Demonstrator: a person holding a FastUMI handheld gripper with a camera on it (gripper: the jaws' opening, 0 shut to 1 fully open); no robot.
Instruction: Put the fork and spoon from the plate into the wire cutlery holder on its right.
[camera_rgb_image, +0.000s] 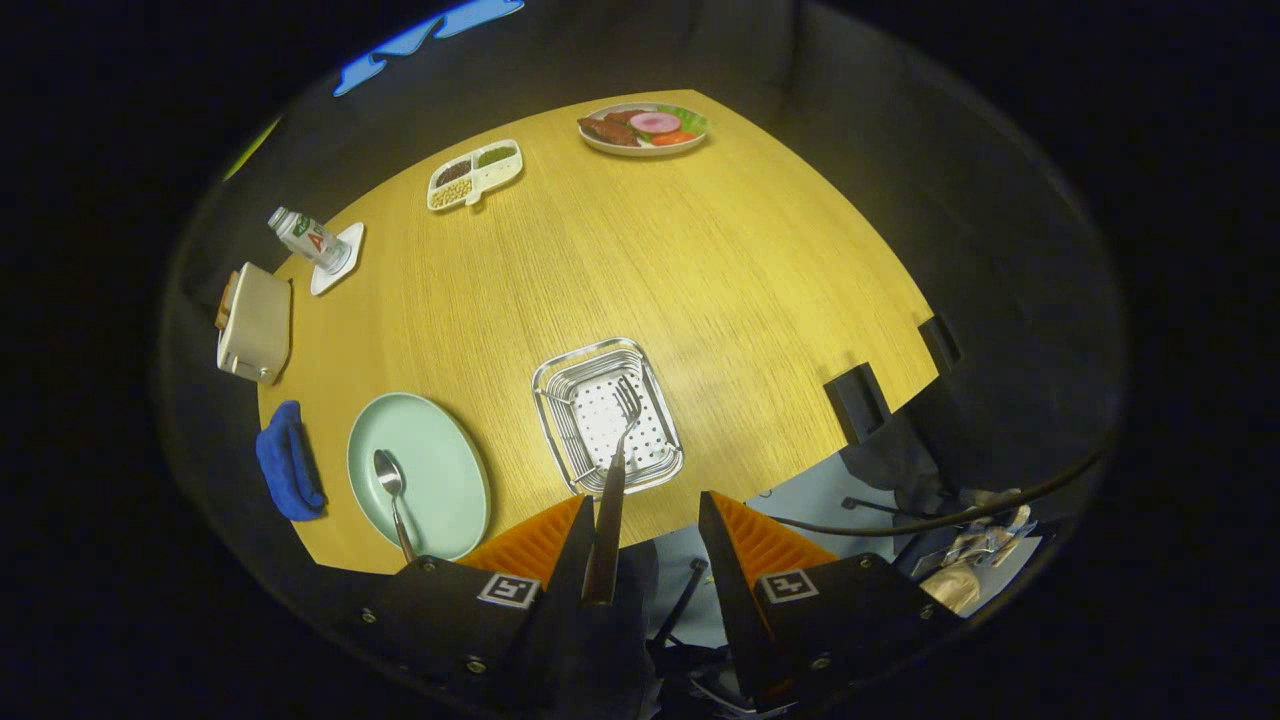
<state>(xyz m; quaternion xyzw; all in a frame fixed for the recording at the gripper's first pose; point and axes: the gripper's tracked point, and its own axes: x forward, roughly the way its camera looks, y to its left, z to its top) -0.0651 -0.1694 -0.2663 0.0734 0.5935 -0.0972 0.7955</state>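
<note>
Wood-grain desk (700, 260), wire holder (606, 415) as reference. Tongs (640, 540) sit on the near side of the holder and stand wide apart; the fork (612, 470) lies along the inner face of the left finger (540, 545), the right finger is well clear of it, so not a two-sided grip as far as I can tell. Fork's long axis runs straight ahead from the tongs, handle back between the fingers, tines forward and over the holder's perforated floor, slightly right of centre. It looks already dropped or mid-release into the holder; can't tell if the tines touch the bottom. Pale green plate (440, 470) sits just left of the holder, apart from it. Spoon (392, 500) is on the plate, bowl toward the plate's middle, handle pointing back off the near rim toward the left finger, long axis roughly parallel to the fork. My read: next move is a shift left from the holder, approaching the spoon handle end-on. Risk: the thin handle lies flat and may slip.
</note>
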